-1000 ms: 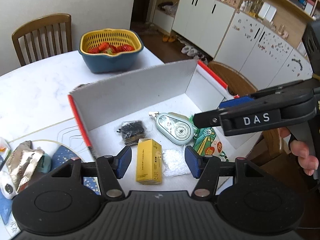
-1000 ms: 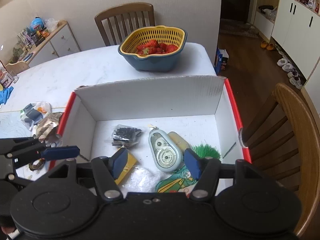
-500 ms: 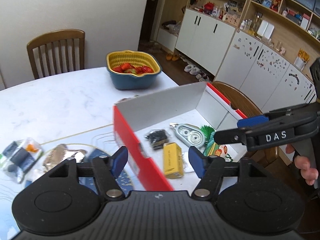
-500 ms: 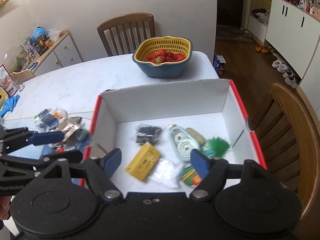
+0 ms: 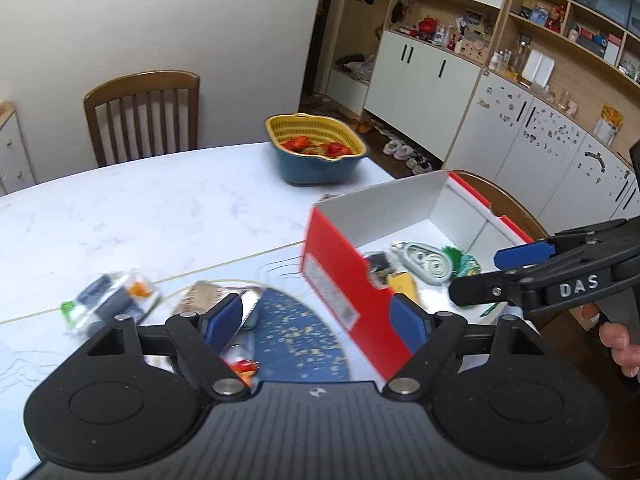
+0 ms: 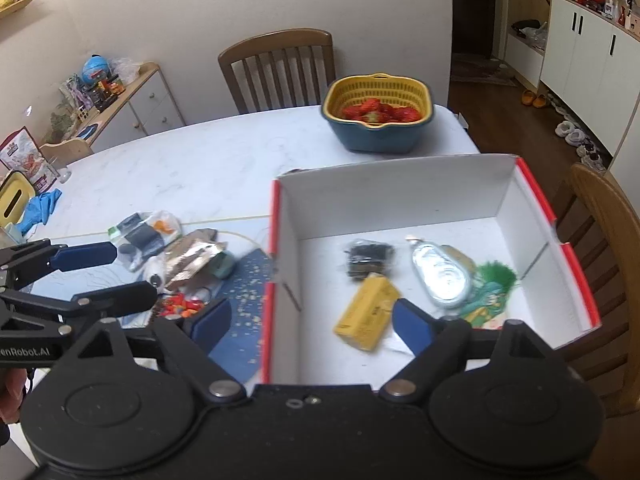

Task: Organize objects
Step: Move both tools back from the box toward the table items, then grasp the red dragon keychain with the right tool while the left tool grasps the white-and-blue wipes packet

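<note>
A red cardboard box with white inside stands on the table. It holds a yellow carton, a correction tape dispenser, a black packet and a green tassel. Left of the box lies a loose pile: a foil packet, a plastic bag of small items and small red bits. My left gripper hovers above the pile and the box's left corner, jaws opening, gripping nothing. My right gripper hangs over the box's near left wall, jaws opening, empty.
A yellow and blue basket of strawberries sits at the far table edge. A blue speckled mat lies under the pile. Wooden chairs stand behind the table and right of the box. A blue glove lies far left.
Both grippers have drawn back and to the left from over the box's contents and risen a little, and their jaws have spread wider. The box's contents have stayed in place.
</note>
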{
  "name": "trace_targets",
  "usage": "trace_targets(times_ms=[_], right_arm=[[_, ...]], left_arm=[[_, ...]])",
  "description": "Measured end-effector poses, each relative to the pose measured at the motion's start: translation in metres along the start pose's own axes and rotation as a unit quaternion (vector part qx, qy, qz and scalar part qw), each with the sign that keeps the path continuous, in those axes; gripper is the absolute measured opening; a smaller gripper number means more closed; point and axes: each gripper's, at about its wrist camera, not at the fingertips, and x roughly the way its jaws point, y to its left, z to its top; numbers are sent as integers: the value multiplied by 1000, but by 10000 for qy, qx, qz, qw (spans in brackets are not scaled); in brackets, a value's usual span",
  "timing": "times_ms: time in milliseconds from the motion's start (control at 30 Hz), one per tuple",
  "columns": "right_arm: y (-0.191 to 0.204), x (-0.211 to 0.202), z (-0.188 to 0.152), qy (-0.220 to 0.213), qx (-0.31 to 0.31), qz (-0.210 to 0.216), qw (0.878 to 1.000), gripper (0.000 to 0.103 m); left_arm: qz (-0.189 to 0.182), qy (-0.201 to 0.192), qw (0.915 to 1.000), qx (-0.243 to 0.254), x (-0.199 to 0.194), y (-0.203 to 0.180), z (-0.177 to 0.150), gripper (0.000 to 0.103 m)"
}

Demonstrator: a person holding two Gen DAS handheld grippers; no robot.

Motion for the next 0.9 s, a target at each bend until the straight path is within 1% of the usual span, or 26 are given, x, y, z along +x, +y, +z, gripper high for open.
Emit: trace_targets(times_ms=[67, 167, 300, 367, 433, 567, 733, 900], right_arm=[[11, 2, -2, -25, -16, 27, 10000, 93], [28, 6, -3, -46, -112, 31, 9999, 94], [48, 15, -5, -26, -176, 117, 9998, 94], [58, 20, -6, -19, -207, 175, 9996, 94], [67, 24, -7, -1, -241, 237, 9994, 94], [84, 34, -6, 33, -319, 336, 9989, 94], [97, 47, -6, 116, -353, 359, 9987, 94], [108, 63, -6, 271, -369, 350, 9983, 94]], left_arm=[[43, 5, 10000, -37, -4, 14, -2, 85], [150, -13, 9998, -151, -10, 35, -6, 85], [170, -55, 9995, -260, -15, 62, -9, 87], [213, -96, 9994, -265, -17, 75, -12, 98], [289, -137, 9991, -265, -18, 88, -14, 102], [341, -189, 9986, -365, -15, 112, -19, 102], [602, -371, 9968, -363, -9, 136, -22, 103], [734, -282, 9964, -330, 6, 161, -17, 103]])
